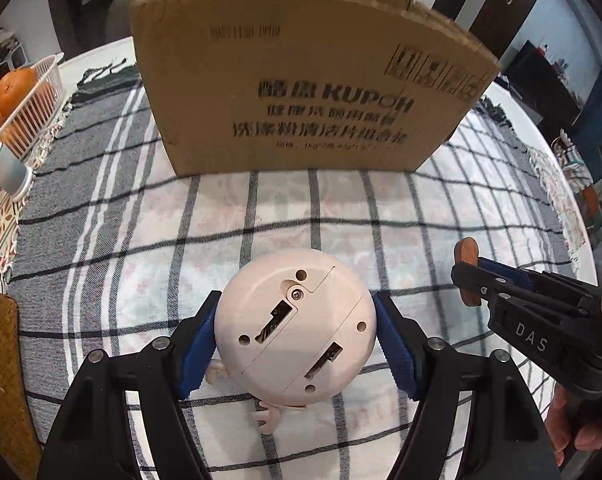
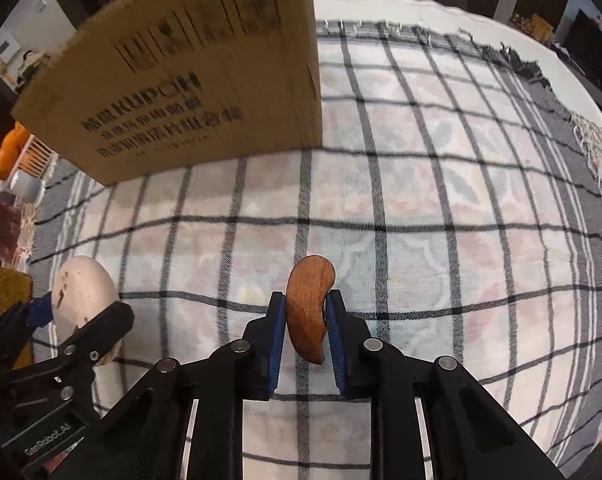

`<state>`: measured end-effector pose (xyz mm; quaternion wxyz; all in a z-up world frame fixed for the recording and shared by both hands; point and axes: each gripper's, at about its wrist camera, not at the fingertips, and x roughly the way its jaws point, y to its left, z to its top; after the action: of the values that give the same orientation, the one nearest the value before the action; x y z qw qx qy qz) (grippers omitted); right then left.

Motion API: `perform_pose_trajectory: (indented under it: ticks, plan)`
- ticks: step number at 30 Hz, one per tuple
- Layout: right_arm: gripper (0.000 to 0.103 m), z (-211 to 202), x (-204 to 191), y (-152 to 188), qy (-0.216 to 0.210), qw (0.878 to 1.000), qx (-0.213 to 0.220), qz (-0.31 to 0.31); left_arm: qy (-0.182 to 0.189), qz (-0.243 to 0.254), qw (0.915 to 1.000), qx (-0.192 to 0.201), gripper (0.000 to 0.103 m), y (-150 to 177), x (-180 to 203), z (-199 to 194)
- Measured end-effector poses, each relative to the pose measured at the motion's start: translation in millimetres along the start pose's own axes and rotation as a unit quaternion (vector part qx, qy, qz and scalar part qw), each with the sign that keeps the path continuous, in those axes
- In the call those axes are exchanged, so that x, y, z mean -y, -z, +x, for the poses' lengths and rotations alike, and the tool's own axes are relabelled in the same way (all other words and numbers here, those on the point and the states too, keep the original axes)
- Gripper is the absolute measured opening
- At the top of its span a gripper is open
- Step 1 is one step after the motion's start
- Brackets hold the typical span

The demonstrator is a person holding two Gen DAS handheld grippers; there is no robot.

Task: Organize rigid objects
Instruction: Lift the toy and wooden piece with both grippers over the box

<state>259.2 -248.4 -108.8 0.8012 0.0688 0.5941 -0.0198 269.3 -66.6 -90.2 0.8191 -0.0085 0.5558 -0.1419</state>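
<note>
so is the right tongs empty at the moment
No, the right tongs are shut on a curved wooden piece, pinched between the blue pads above the checked cloth.

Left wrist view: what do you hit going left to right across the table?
Oranges in the white basket → grey cylinder → cardboard box → right hand-held gripper holding the wooden piece.

Cardboard box point(image 1: 301, 92) stands tall toward the table's far edge, walling off the way ahead of both grippers. Right of it, checked cloth point(image 2: 441, 184) runs bare to the far-right edge. At the left edge, white basket point(image 1: 29, 100) and a grey cylinder point(image 1: 9, 168) crowd in.
</note>
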Motion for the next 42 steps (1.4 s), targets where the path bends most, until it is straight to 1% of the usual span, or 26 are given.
perform_pose_trajectory:
  ticks: [4, 9, 12, 20, 23, 31, 37, 42]
  plan:
    - [0.022, -21, -4, -3, -0.011, 1.000, 0.027, 0.002, 0.002, -0.001, 0.9998, 0.019, 0.073, -5, -2, -16]
    - [0.022, -43, -11, -7, -0.028, 0.998, 0.055, 0.008, -0.004, 0.006, 0.9986, 0.053, 0.073, -13, -5, -43]
    - [0.022, -50, -16, -15, -0.038, 0.997, 0.071, 0.010, -0.010, 0.012, 0.9972, 0.073, 0.073, -17, -4, -57]
    - [0.022, -86, -26, -14, -0.053, 0.991, 0.126, 0.009, -0.005, 0.020, 0.9931, 0.116, 0.073, -25, 0, -93]
    - [0.022, -100, -29, -16, -0.060, 0.988, 0.145, 0.004, 0.000, 0.022, 0.9917, 0.127, 0.073, -31, 2, -103]
    - [0.022, -123, -32, -29, -0.074, 0.982, 0.173, -0.003, 0.006, 0.031, 0.9883, 0.149, 0.073, -47, 7, -121]
    - [0.022, -132, -35, -45, -0.082, 0.979, 0.188, -0.009, 0.013, 0.031, 0.9864, 0.161, 0.073, -64, 9, -129]
    - [0.022, -141, -38, -62, -0.086, 0.976, 0.199, -0.017, 0.011, 0.033, 0.9841, 0.174, 0.073, -82, 11, -135]
